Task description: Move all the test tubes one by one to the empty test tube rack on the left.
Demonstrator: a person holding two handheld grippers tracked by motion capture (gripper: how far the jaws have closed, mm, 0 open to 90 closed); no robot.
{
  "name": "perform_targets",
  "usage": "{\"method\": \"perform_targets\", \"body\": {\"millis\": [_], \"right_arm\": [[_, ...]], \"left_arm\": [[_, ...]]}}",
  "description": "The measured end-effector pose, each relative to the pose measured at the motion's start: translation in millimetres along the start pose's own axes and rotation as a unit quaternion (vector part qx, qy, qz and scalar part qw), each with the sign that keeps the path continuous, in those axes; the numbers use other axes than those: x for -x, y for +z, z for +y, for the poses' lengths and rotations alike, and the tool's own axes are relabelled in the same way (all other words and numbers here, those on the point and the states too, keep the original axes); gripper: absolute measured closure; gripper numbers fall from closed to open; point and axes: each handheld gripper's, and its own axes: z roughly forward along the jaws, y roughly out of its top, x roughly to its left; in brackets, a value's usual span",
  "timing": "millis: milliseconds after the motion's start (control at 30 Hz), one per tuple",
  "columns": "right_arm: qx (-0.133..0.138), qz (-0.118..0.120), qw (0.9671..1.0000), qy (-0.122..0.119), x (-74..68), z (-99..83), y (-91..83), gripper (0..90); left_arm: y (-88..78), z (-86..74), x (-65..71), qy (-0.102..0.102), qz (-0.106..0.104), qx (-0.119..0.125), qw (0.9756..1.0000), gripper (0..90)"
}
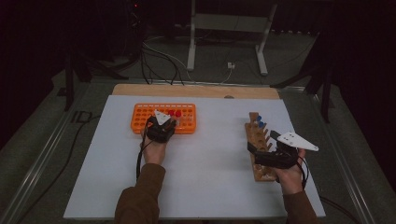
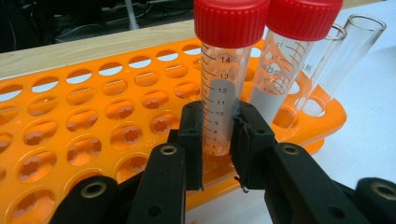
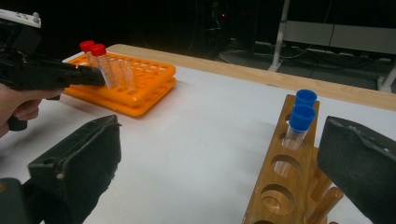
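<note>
A wooden rack (image 1: 260, 149) holding two blue-capped tubes (image 3: 299, 122) stands at the right of a white table (image 1: 210, 154), while cables (image 1: 159, 63) and a grey metal stand (image 1: 229, 28) occupy the dim floor beyond.

Dim room; the background falls to black behind the white table (image 1: 224, 186), which is evenly lit from above with faint shadows. The high view is soft and grainy. Close up, the orange rack (image 2: 70, 140) is bright; near jaws blur.
</note>
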Motion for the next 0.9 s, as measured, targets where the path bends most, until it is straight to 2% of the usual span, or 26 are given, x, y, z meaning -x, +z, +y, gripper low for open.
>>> {"method": "perform_targets", "body": {"millis": [167, 400, 500, 633, 833, 900], "right_arm": [[0.001, 0.001, 1.0000, -0.002, 0.0, 0.0, 0.4, 0.0], [-0.001, -0.002, 1.0000, 0.004, 2.7, -0.6, 0.7, 0.0], [-0.003, -0.002, 1.0000, 0.000, 2.2, -0.3, 1.8, 0.0], [-0.008, -0.002, 0.9999, -0.005, 2.0, 0.9, 4.6, 0.0], [-0.018, -0.001, 0.9998, -0.002, 7.5, 2.8, 9.5, 0.0], [-0.023, 0.000, 0.9997, 0.000, 9.3, 3.6, 11.7, 0.0]], "left_arm": [[-1.1, 0.4, 0.5, -0.006, 0.004, -0.001, 1.0000, 73.9], [-11.5, -0.2, -5.1, -0.025, 0.008, 0.009, 0.9996, 56.7], [-18.5, -0.6, -8.9, -0.042, -0.002, 0.017, 0.9990, 47.2], [-29.1, -2.3, -12.4, -0.055, -0.017, 0.025, 0.9980, 34.5], [-44.8, -3.8, -10.3, -0.061, -0.046, 0.035, 0.9965, 18.5], [-49.2, -5.1, -7.0, -0.058, -0.051, 0.036, 0.9964, 16.3]]}}
